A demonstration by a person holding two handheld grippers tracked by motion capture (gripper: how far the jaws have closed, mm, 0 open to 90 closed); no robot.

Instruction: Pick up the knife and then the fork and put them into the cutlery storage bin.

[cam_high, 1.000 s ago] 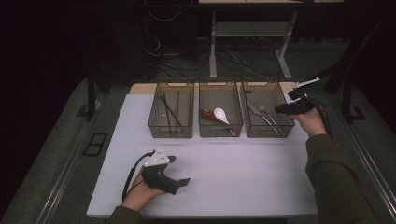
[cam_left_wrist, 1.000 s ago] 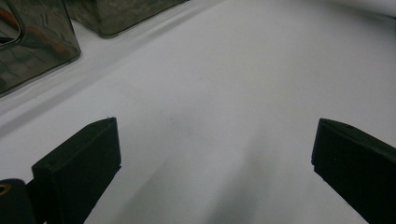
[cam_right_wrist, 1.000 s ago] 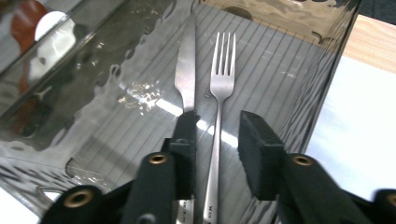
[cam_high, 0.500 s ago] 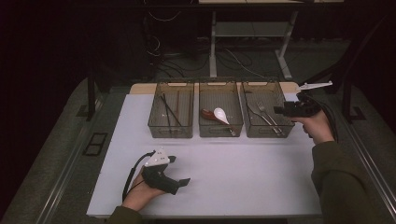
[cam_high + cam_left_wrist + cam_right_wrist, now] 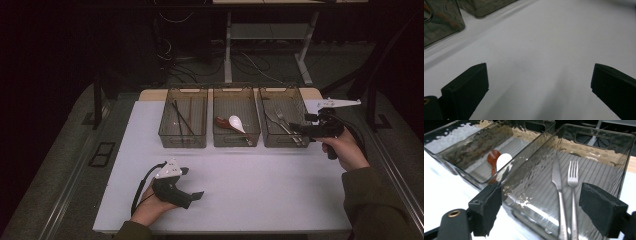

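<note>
White tabletop (image 5: 260, 185) with three clear bins along its far edge.

Nearest the far right corner, the right bin (image 5: 280, 97) holds a knife (image 5: 557, 187) and fork (image 5: 573, 185) side by side; the right gripper (image 5: 540, 212) hangs at its near right corner, jaws just opened wide with nothing between them. The left gripper (image 5: 537, 87) rests near the front edge, also wide.

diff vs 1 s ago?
The right gripper backed off the right bin toward the table's right edge; its jaws have just been opening, nothing between them. Fork and knife lie in that bin. Left gripper, other bins: unchanged.
</note>
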